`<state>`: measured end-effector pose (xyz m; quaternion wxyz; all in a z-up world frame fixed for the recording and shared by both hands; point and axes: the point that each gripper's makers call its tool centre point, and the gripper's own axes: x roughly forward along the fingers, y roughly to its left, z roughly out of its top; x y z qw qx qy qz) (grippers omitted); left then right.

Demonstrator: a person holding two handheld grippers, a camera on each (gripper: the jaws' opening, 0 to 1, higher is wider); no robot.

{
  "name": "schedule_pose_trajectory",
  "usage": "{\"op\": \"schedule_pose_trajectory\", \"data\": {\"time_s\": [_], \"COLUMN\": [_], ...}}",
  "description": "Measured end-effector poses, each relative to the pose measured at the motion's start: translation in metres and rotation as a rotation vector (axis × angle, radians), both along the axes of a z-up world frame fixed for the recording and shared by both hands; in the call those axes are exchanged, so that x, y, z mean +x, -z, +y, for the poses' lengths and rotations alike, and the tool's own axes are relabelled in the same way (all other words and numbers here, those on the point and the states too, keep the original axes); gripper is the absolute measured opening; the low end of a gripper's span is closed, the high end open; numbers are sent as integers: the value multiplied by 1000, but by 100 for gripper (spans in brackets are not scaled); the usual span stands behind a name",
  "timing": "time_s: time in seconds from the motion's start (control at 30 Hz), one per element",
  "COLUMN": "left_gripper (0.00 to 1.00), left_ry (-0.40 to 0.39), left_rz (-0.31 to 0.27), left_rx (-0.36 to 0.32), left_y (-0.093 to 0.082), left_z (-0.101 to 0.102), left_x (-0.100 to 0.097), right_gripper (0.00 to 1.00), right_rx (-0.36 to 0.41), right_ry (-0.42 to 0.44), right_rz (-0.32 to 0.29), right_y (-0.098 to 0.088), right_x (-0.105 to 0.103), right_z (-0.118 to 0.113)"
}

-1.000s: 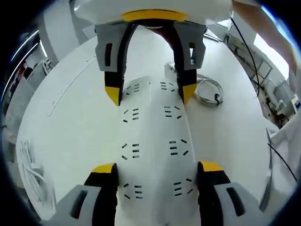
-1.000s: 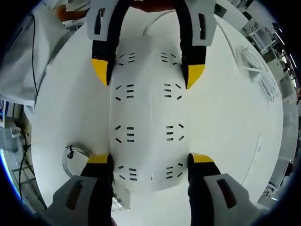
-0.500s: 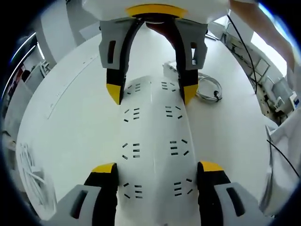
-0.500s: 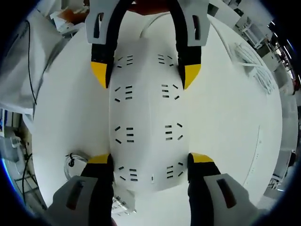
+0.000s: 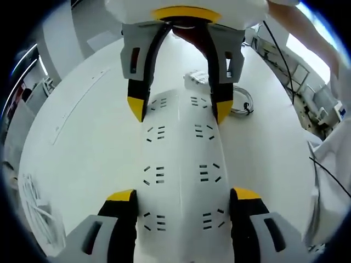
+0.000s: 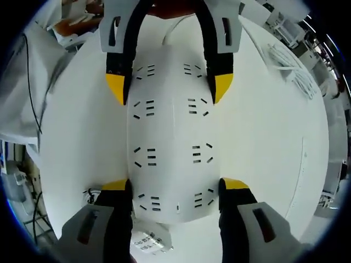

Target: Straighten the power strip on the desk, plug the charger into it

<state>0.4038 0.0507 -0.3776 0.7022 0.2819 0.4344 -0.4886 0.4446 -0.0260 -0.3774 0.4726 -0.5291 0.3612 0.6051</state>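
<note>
A long white power strip (image 5: 181,159) with two rows of sockets lies on the white desk (image 5: 82,142). My left gripper (image 5: 182,194) is shut on its near end, jaws pressed to both sides. My right gripper (image 5: 179,109) reaches in from the top and clamps the far end. In the right gripper view the strip (image 6: 173,148) sits between my right gripper (image 6: 174,186) at the bottom and my left gripper (image 6: 168,87) above. The white charger (image 5: 196,78) with its coiled cable (image 5: 242,104) rests just beyond the strip's end; the charger (image 6: 149,241) shows below my right jaws.
A white wire rack (image 5: 33,197) lies near the desk edge, and the rack (image 6: 296,66) also appears at the upper right. The strip's cord (image 6: 175,24) runs off behind the left gripper. A person's white clothing (image 6: 27,82) hangs beside the desk. Benches with equipment (image 5: 323,109) stand beyond.
Both grippers keep their hold on the strip. The desk and charger have swung past in both views, so the strip and grippers have turned a little over the desk.
</note>
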Motion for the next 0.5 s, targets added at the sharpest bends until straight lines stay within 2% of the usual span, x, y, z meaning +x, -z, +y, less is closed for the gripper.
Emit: {"op": "schedule_pose_trajectory", "data": {"time_s": [0.37, 0.5], "left_gripper": [69, 69], "left_ry": [48, 59], "left_rz": [-4, -6], "left_rx": [-9, -12], "left_y": [0, 0], "left_z": [-2, -2], "left_x": [-3, -3], "right_gripper": [63, 63], "right_rx": [22, 24], "right_ry": [81, 100], "right_rz": [-3, 0], "right_y": [-1, -1], "right_x": [-14, -13], "right_z": [-3, -2]}}
